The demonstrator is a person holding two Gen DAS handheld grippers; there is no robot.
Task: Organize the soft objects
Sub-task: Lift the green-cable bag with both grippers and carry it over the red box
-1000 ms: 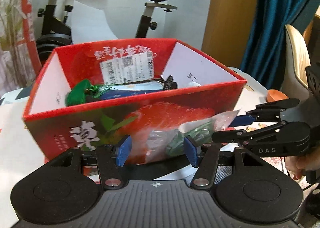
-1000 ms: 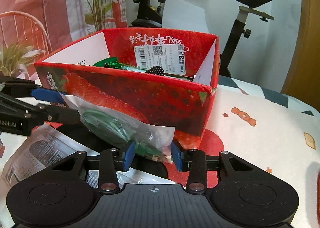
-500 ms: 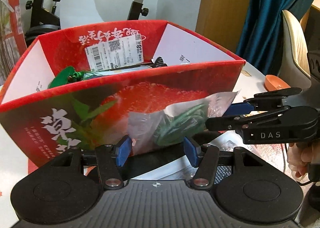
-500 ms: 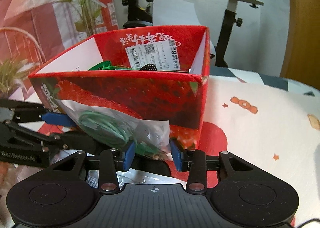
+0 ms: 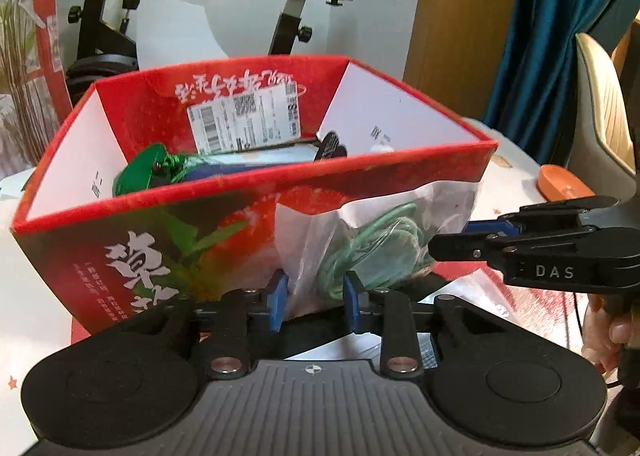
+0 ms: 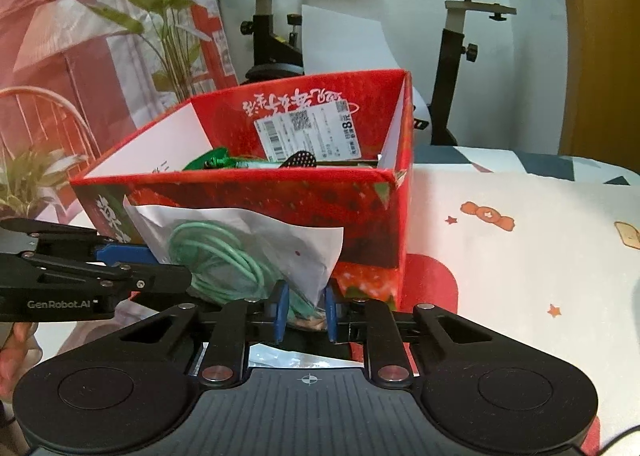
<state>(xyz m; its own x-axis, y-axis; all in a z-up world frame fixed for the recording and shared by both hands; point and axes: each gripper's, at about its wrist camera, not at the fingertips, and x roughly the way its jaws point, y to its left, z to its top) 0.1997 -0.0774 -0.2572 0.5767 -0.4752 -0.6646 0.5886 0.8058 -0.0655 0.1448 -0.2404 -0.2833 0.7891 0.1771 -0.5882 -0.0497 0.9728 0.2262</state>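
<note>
A clear plastic bag with a coiled green cord (image 5: 372, 244) (image 6: 224, 252) hangs between both grippers, in front of the near wall of a red strawberry box (image 5: 168, 240) (image 6: 360, 212). My left gripper (image 5: 314, 306) is shut on the bag's lower left end. My right gripper (image 6: 302, 310) is shut on its other end; it shows from the side in the left wrist view (image 5: 472, 240). The bag's top is about level with the box rim. Inside the box lie a green item (image 5: 140, 172) and other packets.
The box stands on a white tablecloth with cartoon prints (image 6: 520, 256). A printed plastic sheet (image 6: 288, 358) lies under the grippers. An orange dish (image 5: 560, 184) sits at the right. An exercise bike (image 6: 272, 36), a plant (image 6: 168, 24) and a chair (image 5: 604, 108) stand behind.
Both grippers have lifted the bag with the green cord from the table up along the box's near wall, and both have closed tighter on it.
</note>
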